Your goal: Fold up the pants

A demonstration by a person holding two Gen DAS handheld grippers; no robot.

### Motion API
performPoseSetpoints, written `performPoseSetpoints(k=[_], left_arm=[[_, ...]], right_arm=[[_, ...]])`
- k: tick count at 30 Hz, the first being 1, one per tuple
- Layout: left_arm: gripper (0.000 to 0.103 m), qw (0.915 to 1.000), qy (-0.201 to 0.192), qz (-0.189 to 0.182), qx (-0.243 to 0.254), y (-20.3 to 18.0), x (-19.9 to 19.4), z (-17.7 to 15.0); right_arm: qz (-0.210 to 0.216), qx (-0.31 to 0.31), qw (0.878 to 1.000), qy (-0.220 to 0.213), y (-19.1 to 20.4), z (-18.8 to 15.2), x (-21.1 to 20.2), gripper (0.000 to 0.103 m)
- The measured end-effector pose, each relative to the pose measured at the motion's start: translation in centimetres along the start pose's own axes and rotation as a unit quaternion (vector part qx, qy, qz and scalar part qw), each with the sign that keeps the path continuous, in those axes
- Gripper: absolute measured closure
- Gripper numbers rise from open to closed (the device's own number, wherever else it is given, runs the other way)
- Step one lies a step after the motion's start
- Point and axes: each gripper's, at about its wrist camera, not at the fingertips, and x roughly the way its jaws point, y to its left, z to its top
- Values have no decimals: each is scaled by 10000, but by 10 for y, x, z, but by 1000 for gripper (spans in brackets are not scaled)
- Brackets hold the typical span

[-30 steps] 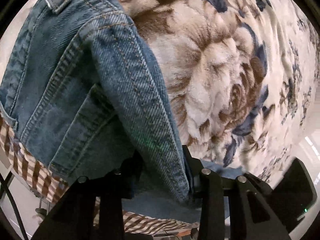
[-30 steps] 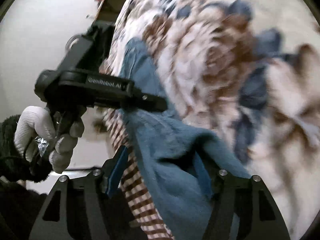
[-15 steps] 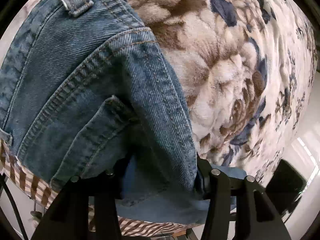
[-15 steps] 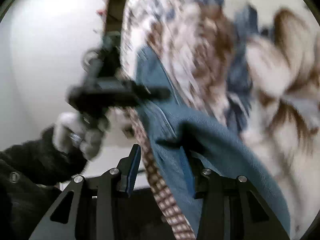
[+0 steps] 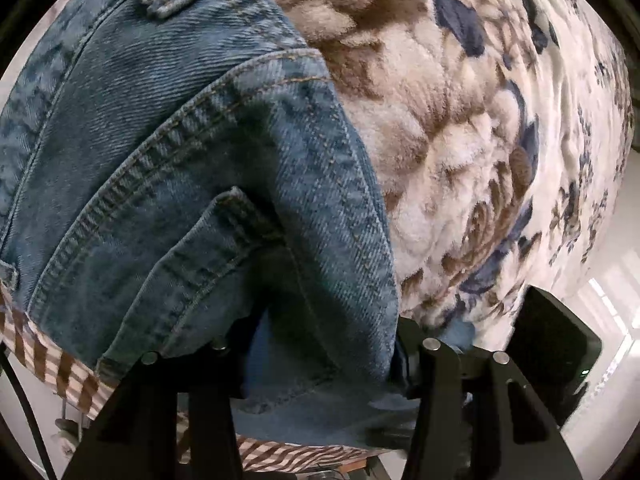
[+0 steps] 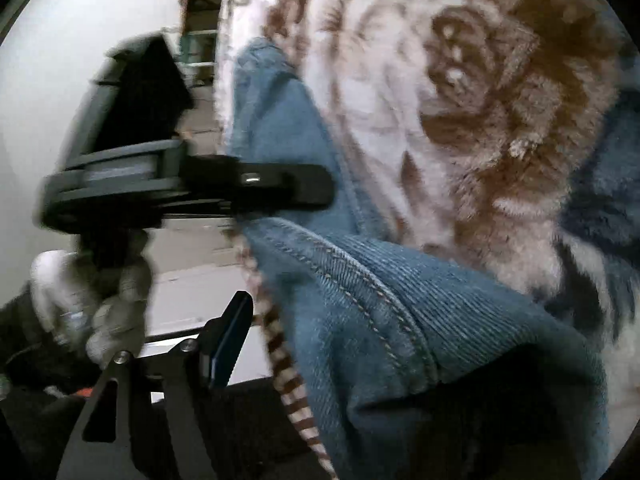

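Note:
Blue denim pants with a brown-checked lining fill the left wrist view, belt loop at top. My left gripper is shut on a thick fold of the denim; its fingers are partly buried in cloth. In the right wrist view the pants drape over the lower middle and hide the right finger. My right gripper has its left finger bare and apart from the cloth; whether it holds the denim is hidden. The left gripper shows there, gripping the denim edge, held by a white-gloved hand.
A fluffy floral blanket in cream, brown and navy covers the surface under the pants; it also fills the upper right of the right wrist view. White wall and floor lie beyond the blanket's edge. A dark object sits at lower right.
The left gripper has pushed closer over the pants, the denim filling more of its view. The right gripper has swung nearer the left one and the blanket; the denim now covers its right finger.

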Motion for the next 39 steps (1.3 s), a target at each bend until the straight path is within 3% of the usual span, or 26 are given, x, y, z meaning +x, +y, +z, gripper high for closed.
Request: performPoseSetpoints(k=[2, 3, 5, 8, 10, 12, 13, 14, 16, 21, 25, 26, 29, 31, 33, 34, 35, 37, 38, 39], left_arm=[[51, 10000, 2, -98, -11, 5, 0, 2], [50, 9997, -5, -229, -35, 8, -1, 3], [50, 9995, 14, -303, -87, 11, -2, 7], [51, 9991, 53, -334, -253, 19, 1, 11], [50, 9988, 78, -369, -316, 19, 1, 13], [46, 9984, 81, -400, -390, 19, 0, 15], [45, 9982, 68, -413, -427, 15, -2, 13], [45, 9982, 27, -435, -420, 14, -6, 12], [44, 9982, -133, -491, -316, 10, -16, 12], [35, 9980, -355, -522, -100, 11, -27, 22], [35, 9960, -262, -733, -444, 25, -21, 30], [35, 9952, -240, -791, -525, 27, -23, 30], [35, 9950, -449, -800, -400, 29, -48, 26], [35, 9946, -596, -796, -279, 28, -61, 20], [32, 9943, -773, -720, -139, 32, -76, 15], [30, 9940, -907, -615, -24, 34, -83, 13], [30, 9933, -1060, -457, 102, 36, -89, 11], [29, 9889, -1418, -208, 388, 39, -95, 11], [25, 9857, -1590, -90, 555, 40, -97, 12], [23, 9838, -1666, 17, 661, 43, -97, 15]], right_arm=[[416, 250, 9968, -635, -9, -6, -39, 70], [606, 415, 9928, -948, -15, -10, -59, 71], [564, 599, 9885, -1269, -24, -17, -75, 73], [819, 867, 9859, -1170, -38, -28, -77, 72], [732, 1024, 9880, -900, -43, -35, -80, 58], [478, 981, 9914, -728, -39, -28, -70, 54], [331, 950, 9923, -729, -36, -23, -66, 55], [227, 980, 9913, -846, -34, -18, -68, 70], [102, 1227, 9866, -1070, -39, -13, -83, 78], [346, 1849, 9650, -1828, -64, -40, -131, 82], [449, 2339, 9272, -2892, -84, -63, -190, 83], [424, 2342, 9234, -3011, -81, -68, -203, 82], [158, 1816, 9442, -2744, -50, -64, -219, 82], [-114, 1245, 9655, -2286, -17, -62, -208, 74], [-54, 843, 9835, -1603, 5, -62, -181, 58], [-195, 751, 9881, -1326, 10, -63, -167, 58], [-721, 806, 9868, -1208, 9, -63, -158, 59], [-2378, 1344, 9546, -1191, -13, -66, -157, 62], [-2818, 1531, 9378, -1332, -18, -68, -162, 77], [-2759, 1695, 9318, -1641, -18, -72, -169, 80]])
